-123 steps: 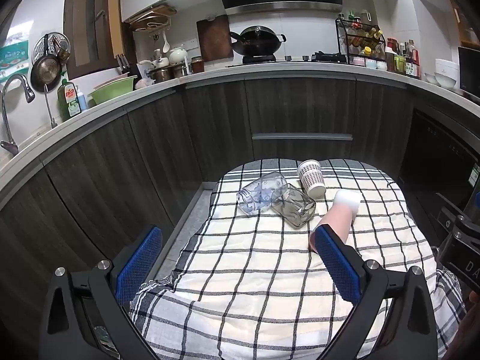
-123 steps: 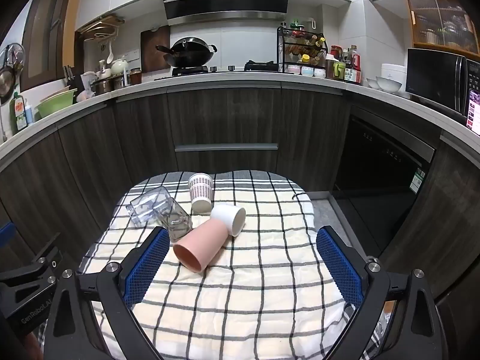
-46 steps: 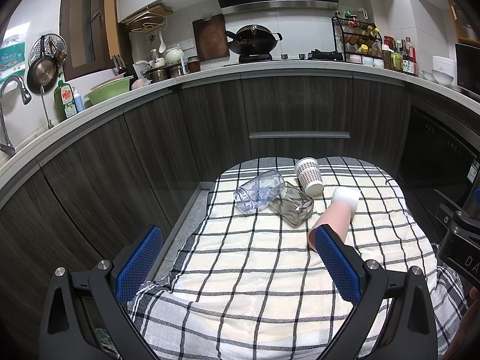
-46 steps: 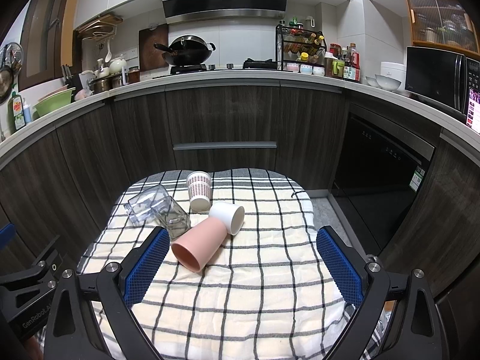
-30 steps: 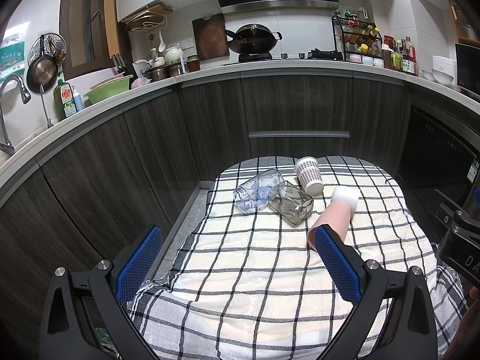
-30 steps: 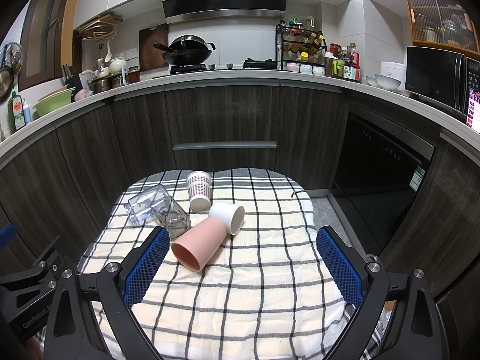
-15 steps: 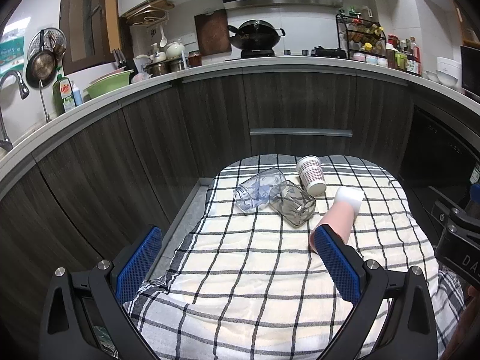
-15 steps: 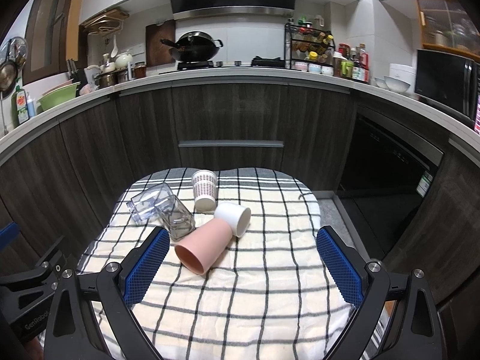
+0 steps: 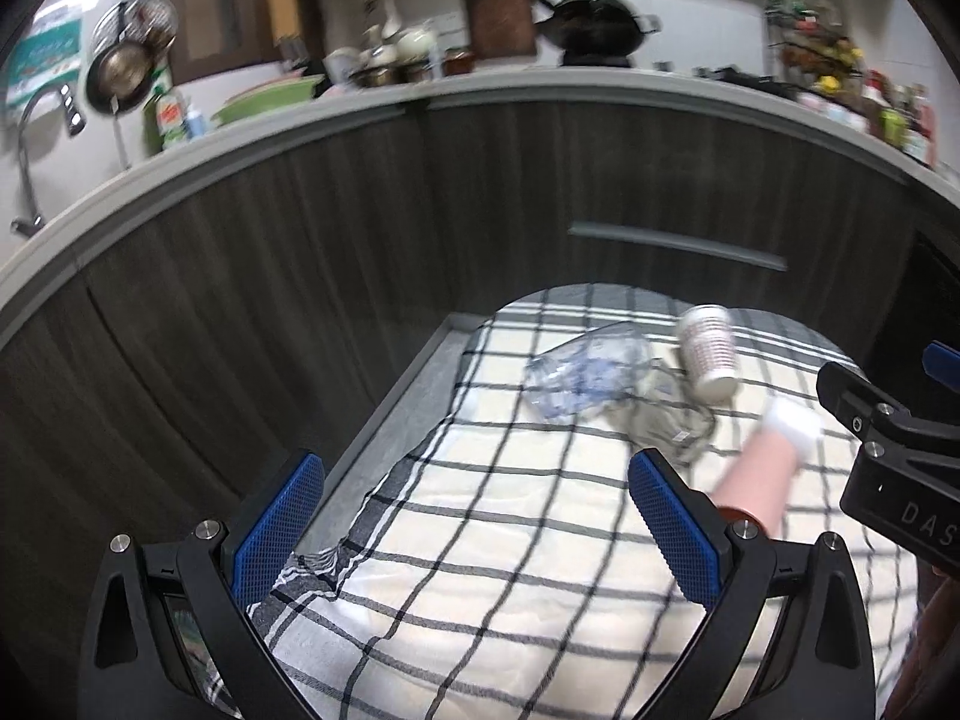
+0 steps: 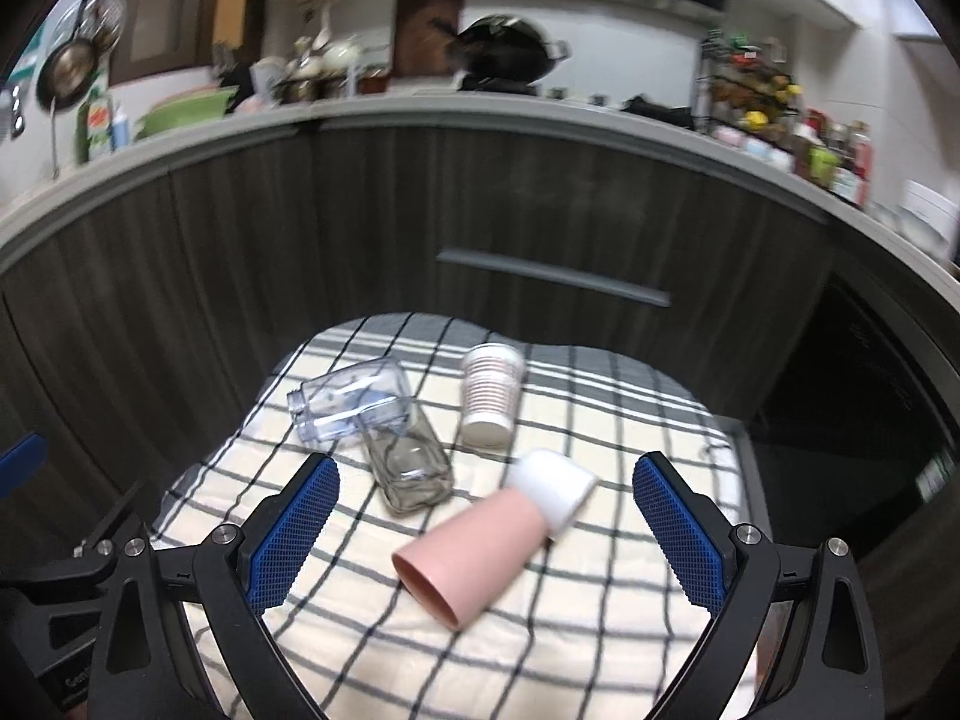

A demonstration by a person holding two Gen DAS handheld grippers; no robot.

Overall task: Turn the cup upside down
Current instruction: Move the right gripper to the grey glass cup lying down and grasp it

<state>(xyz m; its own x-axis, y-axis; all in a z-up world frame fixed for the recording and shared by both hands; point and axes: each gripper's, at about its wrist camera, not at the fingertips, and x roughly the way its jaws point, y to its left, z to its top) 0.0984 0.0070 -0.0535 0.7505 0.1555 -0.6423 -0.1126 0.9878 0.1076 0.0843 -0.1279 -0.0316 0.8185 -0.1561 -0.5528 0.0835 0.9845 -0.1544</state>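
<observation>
Both tongs hang released over a checked tablecloth (image 10: pixel 600 630), the right gripper (image 10: pixel 486 525) spread wide and the left gripper (image 9: pixel 477 525) likewise. Between the right gripper's blue pads lies the pink cup (image 10: pixel 474 552) on its side, long axis running near-left to far-right, open mouth facing near-left, its base against a white cup (image 10: pixel 555 495). Beyond lie a glass jar (image 10: pixel 414 468), a clear bottle (image 10: pixel 351 399) and a striped paper cup (image 10: pixel 489 393).

I see a checked cloth (image 10: pixel 600 630) covering the desk, dark wood cabinets (image 10: pixel 540 210) behind it, a black wok (image 10: pixel 510 51) on the counter, and a green basin (image 10: pixel 186 108) farther left.
</observation>
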